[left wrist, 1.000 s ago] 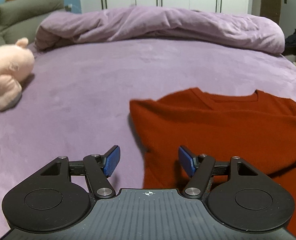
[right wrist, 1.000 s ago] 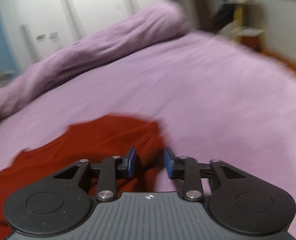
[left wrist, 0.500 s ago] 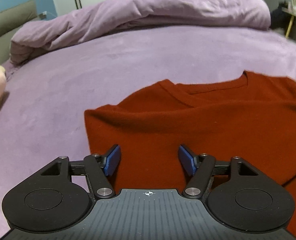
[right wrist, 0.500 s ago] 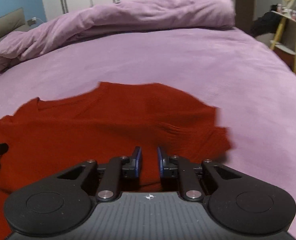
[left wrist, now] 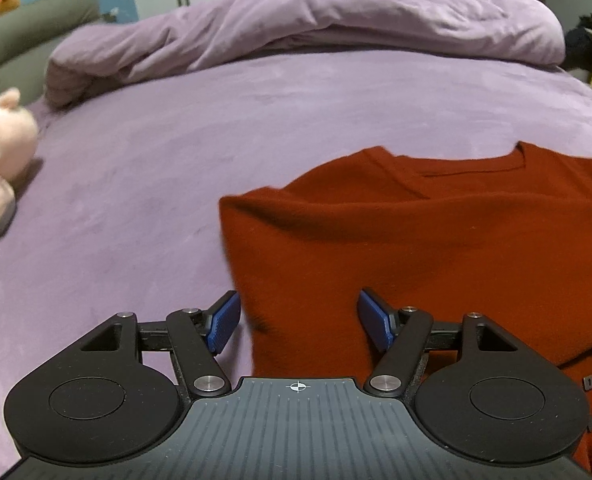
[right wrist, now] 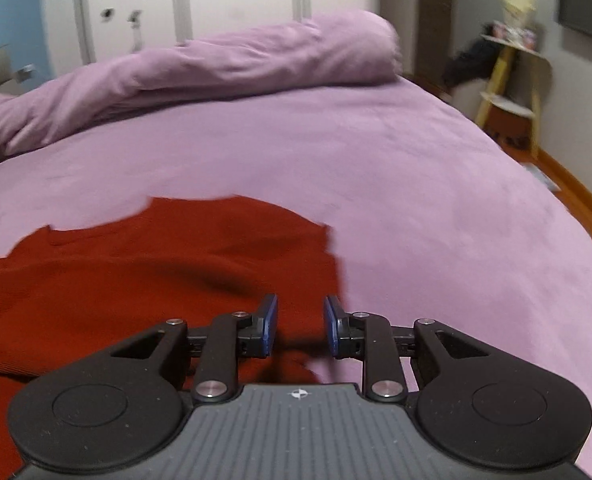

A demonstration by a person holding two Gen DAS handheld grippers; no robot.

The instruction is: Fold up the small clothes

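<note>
A rust-red sweater (left wrist: 435,240) lies flat on the purple bed, neckline away from me. My left gripper (left wrist: 297,322) is open and empty, hovering over the sweater's left edge. In the right wrist view the sweater (right wrist: 136,280) fills the lower left. My right gripper (right wrist: 299,326) is open and empty, its jaws a hand's width apart over the sweater's right edge, where the cloth is folded in.
A rolled purple duvet (left wrist: 315,32) lies across the far side of the bed. A pink plush toy (left wrist: 0,160) sits at the left, by a grey-green headboard. A yellow side stand (right wrist: 507,80) stands beyond the bed's right edge.
My right gripper has opened from nearly shut and the sleeve it was over now lies folded in. My left gripper has shifted left toward the sweater's edge, still open.
</note>
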